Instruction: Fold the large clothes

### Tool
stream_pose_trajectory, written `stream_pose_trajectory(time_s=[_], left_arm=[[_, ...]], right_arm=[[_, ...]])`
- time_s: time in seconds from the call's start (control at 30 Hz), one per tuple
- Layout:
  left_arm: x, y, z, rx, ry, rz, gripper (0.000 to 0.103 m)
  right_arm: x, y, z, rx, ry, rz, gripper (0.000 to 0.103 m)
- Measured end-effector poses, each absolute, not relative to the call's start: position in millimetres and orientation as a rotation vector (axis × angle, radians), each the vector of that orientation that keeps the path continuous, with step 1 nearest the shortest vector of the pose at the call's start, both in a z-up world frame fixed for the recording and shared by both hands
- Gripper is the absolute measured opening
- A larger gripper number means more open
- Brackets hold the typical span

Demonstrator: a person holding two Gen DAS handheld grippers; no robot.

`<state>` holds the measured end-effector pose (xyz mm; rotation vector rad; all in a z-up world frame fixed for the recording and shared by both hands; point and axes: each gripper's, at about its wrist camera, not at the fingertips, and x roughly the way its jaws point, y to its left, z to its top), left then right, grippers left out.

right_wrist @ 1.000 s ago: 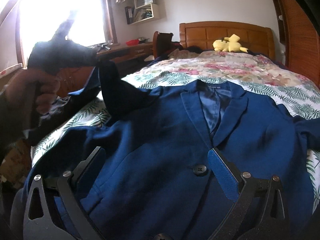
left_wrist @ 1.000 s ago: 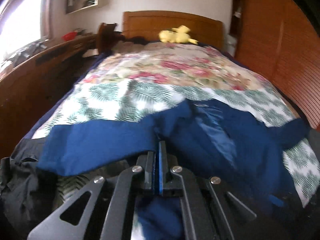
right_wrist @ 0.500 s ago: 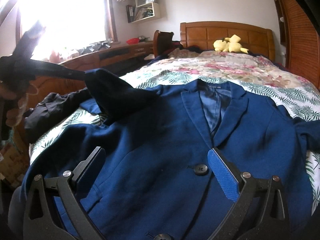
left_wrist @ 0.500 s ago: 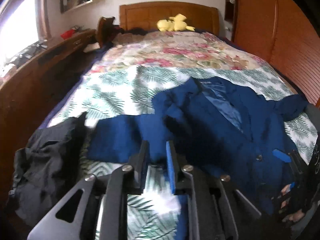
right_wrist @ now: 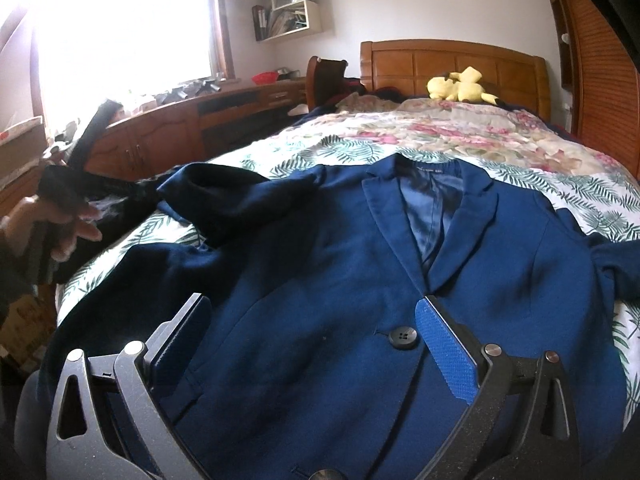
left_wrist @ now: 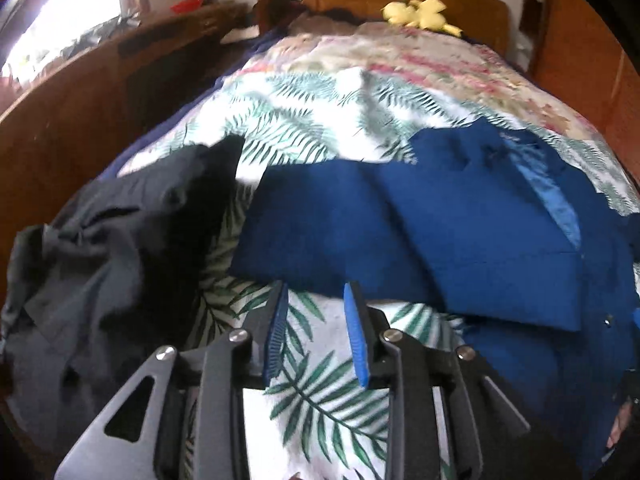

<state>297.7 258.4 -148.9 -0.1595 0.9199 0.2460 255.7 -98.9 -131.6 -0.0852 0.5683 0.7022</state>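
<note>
L gripper jaws opening, nothing btwn, just short of sleeve. R gripper wide over jacket. Risk: shallow bite, sleeve slips mid-fold, or bedspread gets pinched too.

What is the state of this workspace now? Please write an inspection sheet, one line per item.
Surface: bed with leaf-print cover and floral quilt behind.
Job's things: dark blue button-front blazer lies face up; one sleeve spread flat sideways.
Clutter: crumpled dark grey garment at the bed edge; yellow plush toy by the headboard.
Grippers: left hand-held gripper jaws opening, nothing between them; right hand-held gripper wide open over the blazer front.
Cables: nothing seen.
Surroundings: wooden headboard, long wooden desk, bright window, wall shelf.
</note>
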Motion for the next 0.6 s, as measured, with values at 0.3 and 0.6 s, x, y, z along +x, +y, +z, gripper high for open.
stream_pose_trajectory(time_s=[0.3, 0.6], left_arm=[[321, 274, -175, -0.336, 0.947, 0.226, 0.028], [339, 271, -169, -0.352, 0.899, 0.269, 0.009]], right_arm=[[259, -101, -134, -0.070, 0.584, 0.710, 0.103], [260, -103, -132, -0.067, 0.580, 0.711, 0.103]])
